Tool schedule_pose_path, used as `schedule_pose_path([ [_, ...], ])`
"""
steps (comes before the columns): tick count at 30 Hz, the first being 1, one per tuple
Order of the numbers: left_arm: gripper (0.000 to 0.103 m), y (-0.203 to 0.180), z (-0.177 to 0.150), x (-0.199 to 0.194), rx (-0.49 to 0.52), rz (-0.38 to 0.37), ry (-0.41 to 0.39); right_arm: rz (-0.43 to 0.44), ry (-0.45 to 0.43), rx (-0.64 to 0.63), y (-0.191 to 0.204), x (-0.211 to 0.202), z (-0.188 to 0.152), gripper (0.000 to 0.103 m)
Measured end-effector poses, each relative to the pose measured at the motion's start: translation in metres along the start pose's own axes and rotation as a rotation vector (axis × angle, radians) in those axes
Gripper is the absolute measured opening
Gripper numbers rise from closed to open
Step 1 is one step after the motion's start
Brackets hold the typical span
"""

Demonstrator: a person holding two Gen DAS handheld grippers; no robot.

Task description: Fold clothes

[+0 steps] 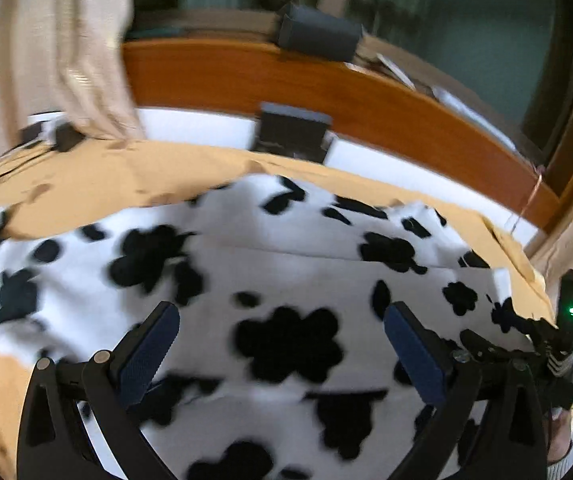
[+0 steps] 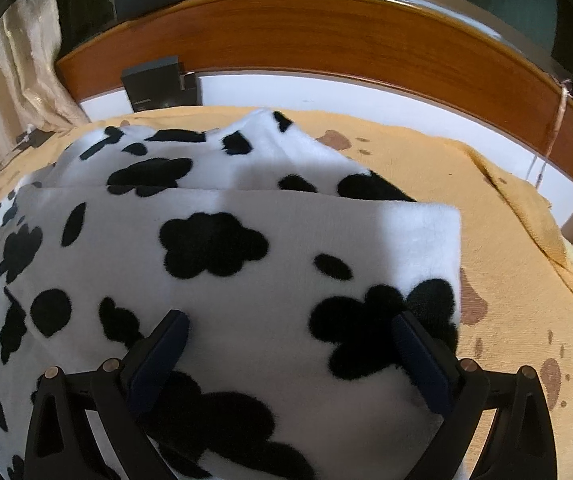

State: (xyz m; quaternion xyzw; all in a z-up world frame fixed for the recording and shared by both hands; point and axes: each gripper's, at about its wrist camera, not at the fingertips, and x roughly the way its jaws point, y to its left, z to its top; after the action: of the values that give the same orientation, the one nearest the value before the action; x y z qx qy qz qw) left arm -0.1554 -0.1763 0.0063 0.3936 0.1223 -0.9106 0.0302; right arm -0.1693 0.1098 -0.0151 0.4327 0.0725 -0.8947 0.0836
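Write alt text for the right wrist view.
An open right gripper hovers over a folded white fleece garment with black cow spots, lying on a tan bedspread. Behind are a wooden headboard, a dark box and a beige curtain.

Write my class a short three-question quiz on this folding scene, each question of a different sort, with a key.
1. True or false: the right claw is clamped shut on the cow-print fleece garment.
2. Multiple choice: what lies directly under the garment? A) a bare wooden floor B) a tan blanket with brown spots C) a glass table
3. Short answer: what runs across the far side of the bed, behind the blanket?

Key:
1. False; both it and the left claw stand open above the fabric, gripping nothing.
2. B
3. A curved wooden headboard, with a dark box standing in front of it.
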Motion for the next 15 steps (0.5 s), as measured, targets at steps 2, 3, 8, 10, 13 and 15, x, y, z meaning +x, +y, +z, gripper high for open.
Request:
schedule_pose_path([
  [2, 0.103, 0.006, -0.001, 0.019, -0.031, 0.030, 0.040, -0.011, -0.003, 0.009, -0.002, -0.001, 0.000, 0.103],
  [3, 0.103, 0.010, -0.002, 0.028, -0.048, 0.043, 0.060, -0.007, -0.001, 0.015, -0.004, 0.000, 0.000, 0.103],
  [8, 0.103, 0.008, -0.015, 0.043, 0.021, 0.095, 0.044, 0.000, 0.008, 0.014, -0.004, 0.002, 0.001, 0.103],
  [10, 0.103, 0.002, -0.016, 0.045, 0.046, 0.120, 0.051, 0.001, 0.009, 0.013, -0.004, 0.002, 0.001, 0.103],
  [13, 0.103, 0.001, -0.016, 0.043, 0.049, 0.124, 0.052, 0.002, 0.009, 0.014, -0.004, 0.002, 0.001, 0.103],
  [15, 0.103, 0.005, -0.015, 0.038, 0.024, 0.101, 0.045, 0.003, 0.007, 0.015, -0.004, 0.002, 0.000, 0.103],
])
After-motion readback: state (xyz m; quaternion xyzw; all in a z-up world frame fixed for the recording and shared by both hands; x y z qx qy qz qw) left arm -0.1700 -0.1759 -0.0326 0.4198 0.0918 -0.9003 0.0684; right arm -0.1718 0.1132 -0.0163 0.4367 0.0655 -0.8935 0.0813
